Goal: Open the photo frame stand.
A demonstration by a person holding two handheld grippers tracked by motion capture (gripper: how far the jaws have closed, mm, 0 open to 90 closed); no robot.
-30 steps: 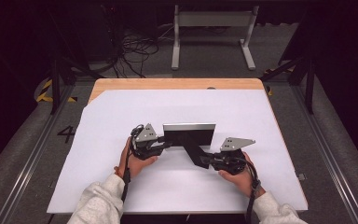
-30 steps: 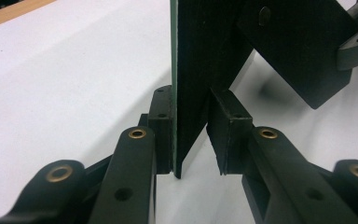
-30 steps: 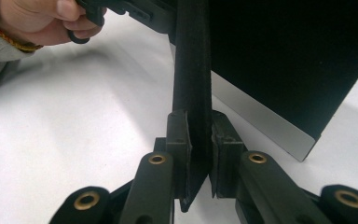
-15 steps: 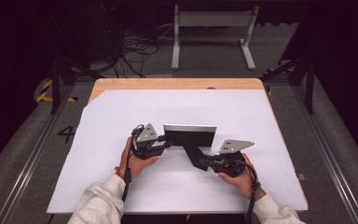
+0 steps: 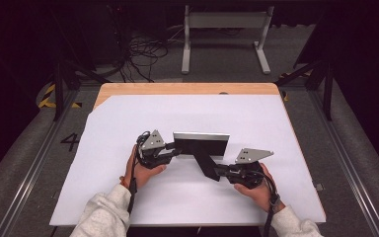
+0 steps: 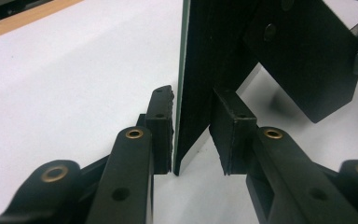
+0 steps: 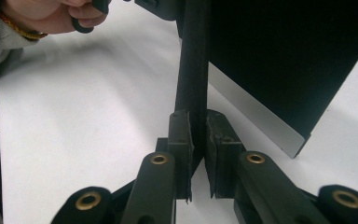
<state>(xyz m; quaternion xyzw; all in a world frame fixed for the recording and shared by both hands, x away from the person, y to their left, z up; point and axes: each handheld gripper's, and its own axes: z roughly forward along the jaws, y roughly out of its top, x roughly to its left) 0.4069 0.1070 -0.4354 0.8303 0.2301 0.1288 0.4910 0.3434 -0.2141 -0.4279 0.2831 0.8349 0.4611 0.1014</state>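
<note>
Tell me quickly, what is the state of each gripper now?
Left gripper: jaws straddle the photo frame, only one pad touching.
Right gripper: shut on the frame's stand.

So the high view sits above the person's side of the desk (image 5: 128, 123), looking forward and down, far enough back to catch the floor and cables behind it. The two gripper views ride low and super close, each staring along its own black jaws just over the white desk top. All three share the black picture frame (image 5: 201, 146): its edge up close in the left gripper view, its back stand (image 7: 193, 60) in the right gripper view.
</note>
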